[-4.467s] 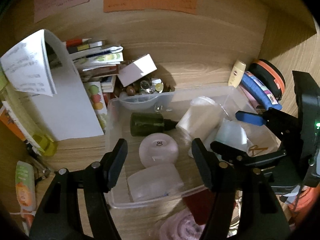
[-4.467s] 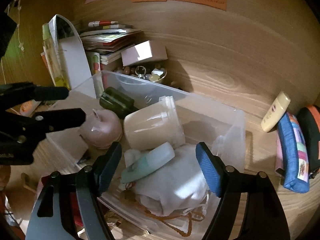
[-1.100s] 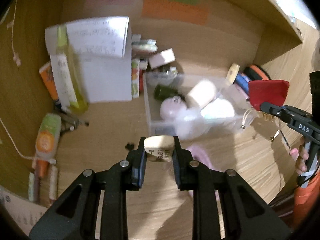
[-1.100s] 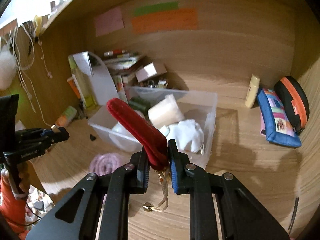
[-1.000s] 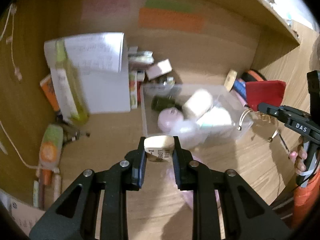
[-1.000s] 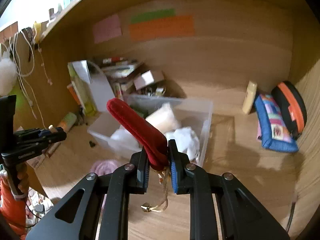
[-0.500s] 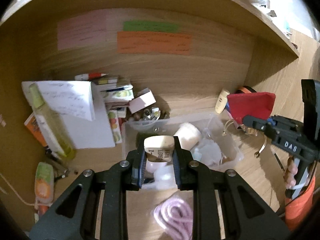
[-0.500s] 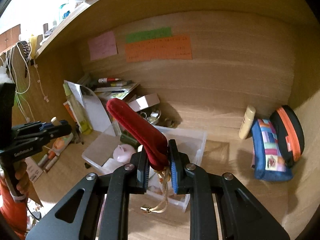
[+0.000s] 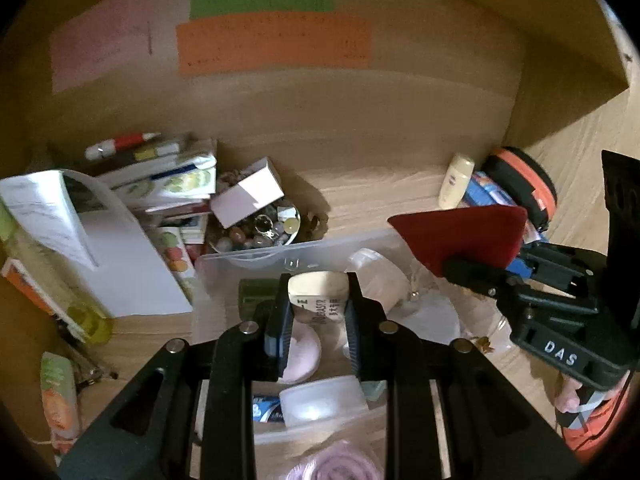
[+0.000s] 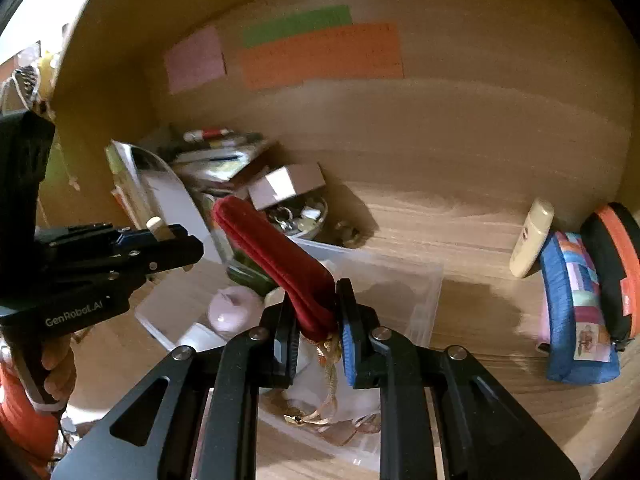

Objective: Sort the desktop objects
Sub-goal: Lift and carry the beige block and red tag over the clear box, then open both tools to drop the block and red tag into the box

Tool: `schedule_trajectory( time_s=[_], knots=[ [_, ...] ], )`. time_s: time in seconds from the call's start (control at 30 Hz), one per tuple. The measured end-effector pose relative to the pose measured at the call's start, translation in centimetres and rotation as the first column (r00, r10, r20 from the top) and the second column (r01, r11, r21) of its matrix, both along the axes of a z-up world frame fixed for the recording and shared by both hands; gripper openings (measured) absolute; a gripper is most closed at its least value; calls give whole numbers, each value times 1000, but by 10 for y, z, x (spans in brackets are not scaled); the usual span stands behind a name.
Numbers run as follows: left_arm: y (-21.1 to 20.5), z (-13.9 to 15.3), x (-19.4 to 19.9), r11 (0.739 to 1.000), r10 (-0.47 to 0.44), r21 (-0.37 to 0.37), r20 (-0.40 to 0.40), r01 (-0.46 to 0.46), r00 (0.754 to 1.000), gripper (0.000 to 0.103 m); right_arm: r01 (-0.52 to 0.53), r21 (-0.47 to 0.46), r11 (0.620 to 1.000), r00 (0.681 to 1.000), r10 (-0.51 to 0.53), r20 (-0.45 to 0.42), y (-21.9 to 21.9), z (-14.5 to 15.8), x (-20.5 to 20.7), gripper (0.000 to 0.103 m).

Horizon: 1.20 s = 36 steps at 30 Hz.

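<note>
My left gripper point(image 9: 318, 308) is shut on a cream eraser point(image 9: 318, 292) with dark print, held above the clear plastic bin point(image 9: 224, 264). In the right wrist view that eraser point(image 10: 154, 226) peeks from the left gripper point(image 10: 176, 240) at the left. My right gripper point(image 10: 316, 320) is shut on a red velvet pouch point(image 10: 276, 260) with a gold tassel point(image 10: 330, 376) hanging below it, over the bin point(image 10: 420, 280). The same pouch point(image 9: 468, 236) shows at the right of the left wrist view. Inside the bin lie a pink round jar point(image 9: 304, 354), a dark green bottle point(image 9: 254, 298) and white containers point(image 9: 320, 400).
Books and a white folder point(image 9: 132, 272) crowd the back left, with a bowl of beads point(image 9: 260, 232) and a small white box point(image 9: 248, 196). A cream tube point(image 10: 532, 240), a blue pencil case point(image 10: 572, 304) and an orange-black case point(image 10: 616, 264) sit at the right. Pink cord point(image 9: 340, 464) lies near the front.
Both grippers have moved forward toward the bin and the back wall, each keeping its hold. The bin now lies directly under them and looks much larger.
</note>
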<state>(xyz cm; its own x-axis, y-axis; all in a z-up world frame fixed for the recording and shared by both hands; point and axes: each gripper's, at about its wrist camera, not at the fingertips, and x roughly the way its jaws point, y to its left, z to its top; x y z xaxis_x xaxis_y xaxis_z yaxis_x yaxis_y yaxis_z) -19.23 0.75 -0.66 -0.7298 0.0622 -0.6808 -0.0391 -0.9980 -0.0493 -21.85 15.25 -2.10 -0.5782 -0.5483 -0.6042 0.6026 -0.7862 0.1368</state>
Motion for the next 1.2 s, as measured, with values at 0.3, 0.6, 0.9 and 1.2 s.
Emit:
schedule_trajectory(
  time_s=[0.3,0.6,0.9,1.2],
  knots=[
    [5,-34,-30,999,-32,18,81,31,996,23,11,51,999,998,-14,54,-8,-25,-16,16],
    [12,-47,-42,998,-56,26,125,53,991,23,2,87,996,999,-6,40,-8,-34,-22,19],
    [11,-36,-39,999,-48,22,124,45,991,38,-30,117,993,999,27,27,-14,-33,-20,37],
    [9,-7,-18,999,-17,-38,62,19,998,61,-41,123,992,996,50,-75,-16,-16,-1,80]
  ],
)
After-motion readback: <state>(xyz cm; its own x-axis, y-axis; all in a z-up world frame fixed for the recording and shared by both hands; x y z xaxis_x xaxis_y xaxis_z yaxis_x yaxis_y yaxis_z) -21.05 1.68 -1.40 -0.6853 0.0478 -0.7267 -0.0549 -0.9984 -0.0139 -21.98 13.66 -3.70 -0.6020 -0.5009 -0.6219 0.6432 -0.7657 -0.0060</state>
